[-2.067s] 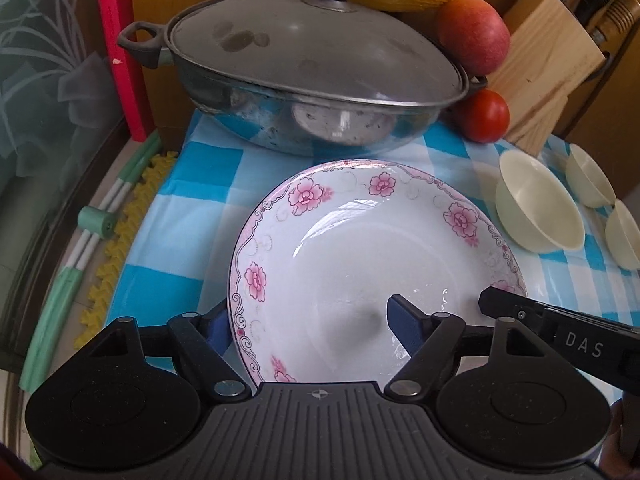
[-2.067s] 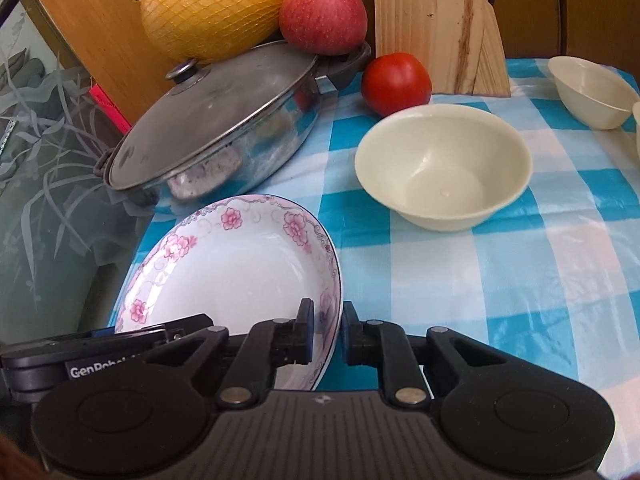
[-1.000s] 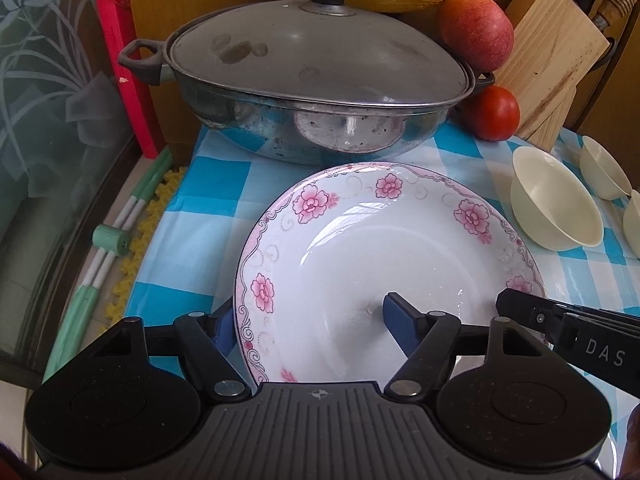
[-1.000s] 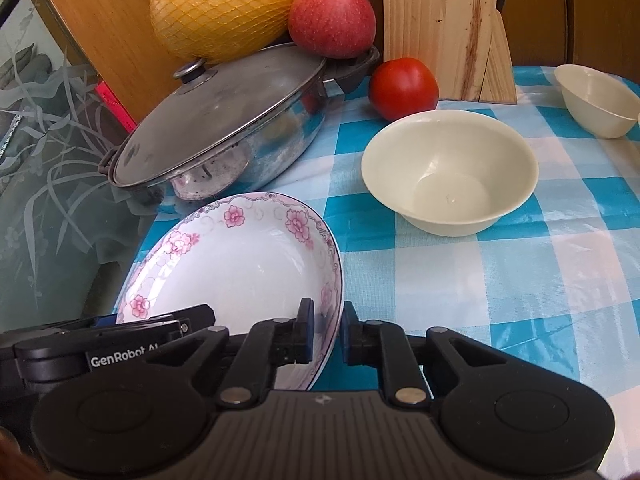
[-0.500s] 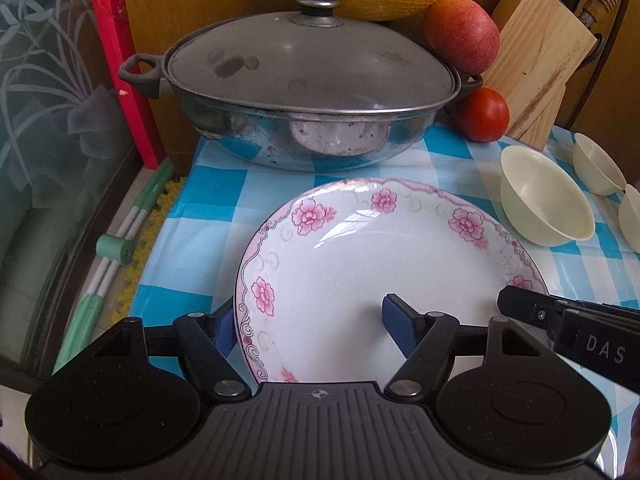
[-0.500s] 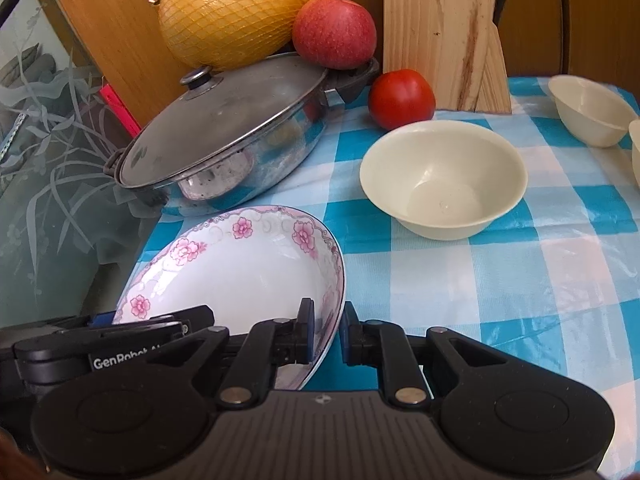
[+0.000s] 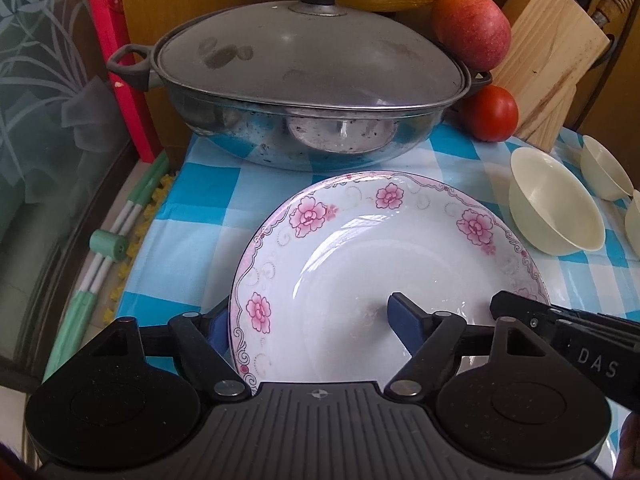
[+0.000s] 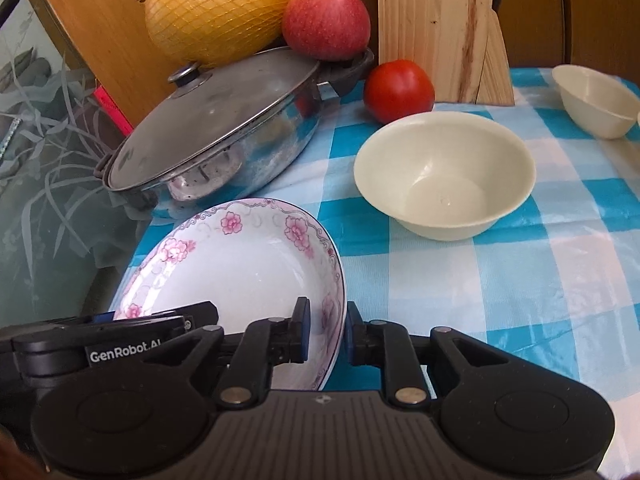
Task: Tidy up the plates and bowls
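Observation:
A white plate with pink flowers (image 7: 360, 264) is held above the blue checked cloth (image 8: 500, 280). My right gripper (image 8: 325, 330) is shut on the plate's right rim (image 8: 334, 280), one finger inside and one outside. My left gripper (image 7: 308, 320) is wide open astride the plate's near left rim, with one finger over the plate and one outside it. A cream bowl (image 8: 444, 174) stands to the right of the plate, also in the left wrist view (image 7: 556, 204). Two smaller cream bowls (image 7: 606, 174) stand further right.
A lidded steel pan (image 7: 304, 92) stands just behind the plate. A netted melon (image 8: 224, 8), an apple (image 8: 326, 20), a tomato (image 8: 398, 90) and a wooden knife block (image 7: 548, 52) line the back. Green and white rods (image 7: 104, 248) lie off the cloth's left edge.
The plate and both grippers have drifted back from the pan a little, then closer again. The right grip on the rim is unchanged and the left gripper stays open.

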Motion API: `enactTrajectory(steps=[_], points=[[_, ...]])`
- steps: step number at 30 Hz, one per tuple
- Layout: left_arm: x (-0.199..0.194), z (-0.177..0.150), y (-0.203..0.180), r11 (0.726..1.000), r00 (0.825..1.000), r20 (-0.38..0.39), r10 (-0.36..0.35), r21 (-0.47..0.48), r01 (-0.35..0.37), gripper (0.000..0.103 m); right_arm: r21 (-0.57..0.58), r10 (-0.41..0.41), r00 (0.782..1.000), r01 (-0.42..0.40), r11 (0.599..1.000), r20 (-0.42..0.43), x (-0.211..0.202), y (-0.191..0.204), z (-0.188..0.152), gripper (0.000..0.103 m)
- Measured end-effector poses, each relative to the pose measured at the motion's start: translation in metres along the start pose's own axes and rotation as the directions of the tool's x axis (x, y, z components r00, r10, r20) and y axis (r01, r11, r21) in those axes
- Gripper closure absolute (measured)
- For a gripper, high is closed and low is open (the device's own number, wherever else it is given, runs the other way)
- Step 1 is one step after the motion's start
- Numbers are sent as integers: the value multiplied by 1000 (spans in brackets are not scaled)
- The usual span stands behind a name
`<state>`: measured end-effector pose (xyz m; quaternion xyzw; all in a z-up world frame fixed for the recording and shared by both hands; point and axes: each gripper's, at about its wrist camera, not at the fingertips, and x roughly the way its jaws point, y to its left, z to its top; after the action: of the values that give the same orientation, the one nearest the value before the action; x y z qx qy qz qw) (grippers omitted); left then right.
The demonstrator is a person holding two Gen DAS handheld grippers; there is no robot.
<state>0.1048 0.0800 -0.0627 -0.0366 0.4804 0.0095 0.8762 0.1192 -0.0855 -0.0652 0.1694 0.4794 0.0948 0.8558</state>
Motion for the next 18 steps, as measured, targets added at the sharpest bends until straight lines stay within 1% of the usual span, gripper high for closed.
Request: enactTrajectory(steps=[4, 10, 18], points=[[-2, -1, -1, 1000, 1000, 2, -4, 3, 4, 21, -30, -11, 1000, 12, 999, 15, -5, 3, 0, 86], [-11, -3, -2, 1000, 1000, 25, -1, 15, 1, 22, -43, -9, 999, 11, 999, 45, -17, 6, -1, 87], [-16, -6, -2, 1000, 1000, 30, -7, 18, 7, 22, -47, -3, 999, 6, 999, 53, -29, 7, -7, 87]])
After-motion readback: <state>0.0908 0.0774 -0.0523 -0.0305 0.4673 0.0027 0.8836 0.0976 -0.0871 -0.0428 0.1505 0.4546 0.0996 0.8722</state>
